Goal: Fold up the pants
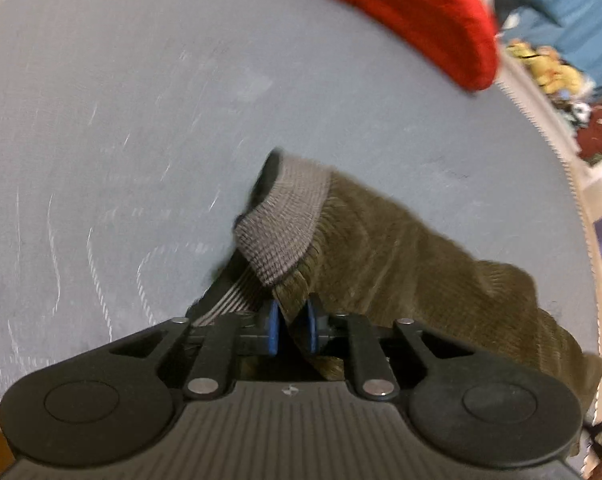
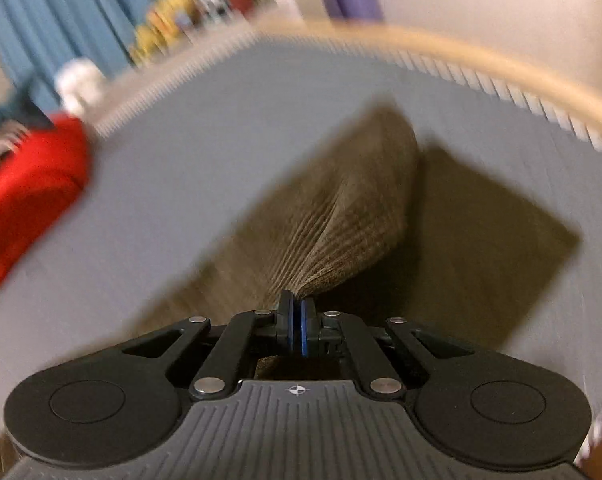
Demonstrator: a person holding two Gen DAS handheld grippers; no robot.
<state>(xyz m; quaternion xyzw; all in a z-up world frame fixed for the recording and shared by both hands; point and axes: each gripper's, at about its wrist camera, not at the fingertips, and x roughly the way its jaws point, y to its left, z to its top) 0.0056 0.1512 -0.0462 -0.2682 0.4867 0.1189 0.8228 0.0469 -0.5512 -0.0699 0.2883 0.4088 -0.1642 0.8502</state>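
Olive corduroy pants (image 1: pixel 401 248) lie across a grey covered table (image 1: pixel 141 120), their grey ribbed waistband (image 1: pixel 289 216) folded up toward the camera. My left gripper (image 1: pixel 293 330) has an edge of the corduroy just below the waistband between its blue pads, and the cloth rises off the table to it. In the right wrist view, the pants (image 2: pixel 341 208) are lifted in a fan of pleats that runs into my right gripper (image 2: pixel 297 320), which is shut tight on that pinch. More of the pants lies flat on the table (image 2: pixel 181 180) below and to the right.
A red garment (image 1: pixel 421 16) (image 2: pixel 25 184) lies near the table's far edge. The table's fringed edge (image 2: pixel 501 88) curves close behind the pants. Beyond it are a blue curtain (image 2: pixel 41 12), yellow toys (image 1: pixel 549 68) and other clutter on the floor.
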